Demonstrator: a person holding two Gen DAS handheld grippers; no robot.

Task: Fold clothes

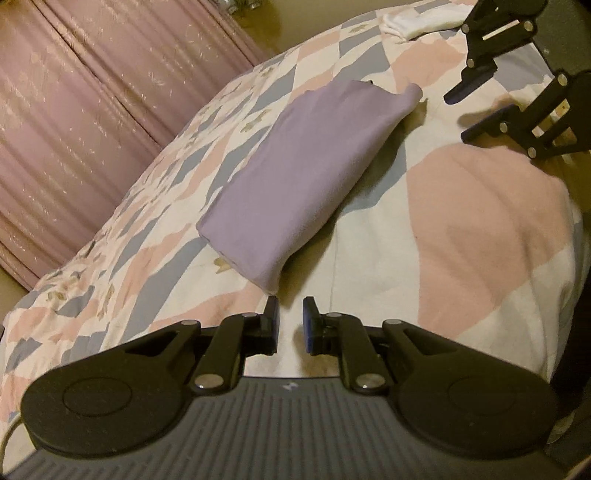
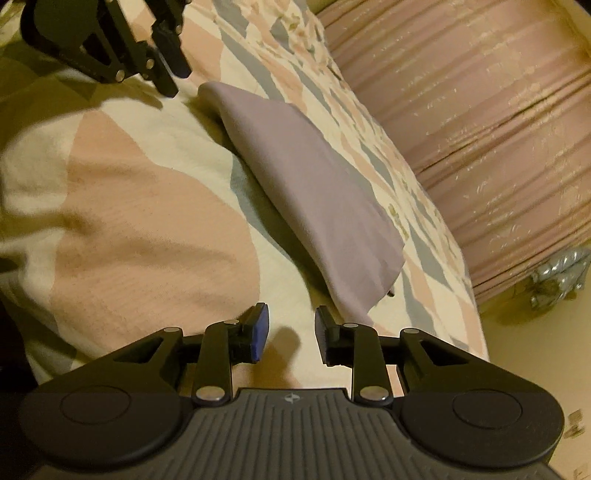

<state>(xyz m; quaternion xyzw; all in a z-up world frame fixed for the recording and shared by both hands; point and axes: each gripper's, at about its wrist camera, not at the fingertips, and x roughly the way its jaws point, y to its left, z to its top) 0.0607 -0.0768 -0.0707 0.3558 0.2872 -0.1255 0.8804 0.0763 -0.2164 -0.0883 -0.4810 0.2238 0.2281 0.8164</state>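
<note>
Lilac garment (image 1: pixel 299 173) lies mid-frame on the patterned bedspread (image 1: pixel 480 221), already folded into a long strip. Left gripper (image 1: pixel 290 323) sits bottom centre, fingers parted and empty, just short of the near corner. Right gripper (image 2: pixel 290 334) likewise released and empty beside the opposite end, likely staged for the next fold. White cloth (image 1: pixel 417 20) upper right, untouched.

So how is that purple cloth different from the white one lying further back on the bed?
The purple cloth is folded into a neat flat oblong, while the white cloth looks loosely bunched. The purple cloth lies mid-bed between the left gripper and right gripper; the white cloth sits at the far edge, partly out of frame. Both rest on the patterned bedspread, and neither is gripped.
</note>
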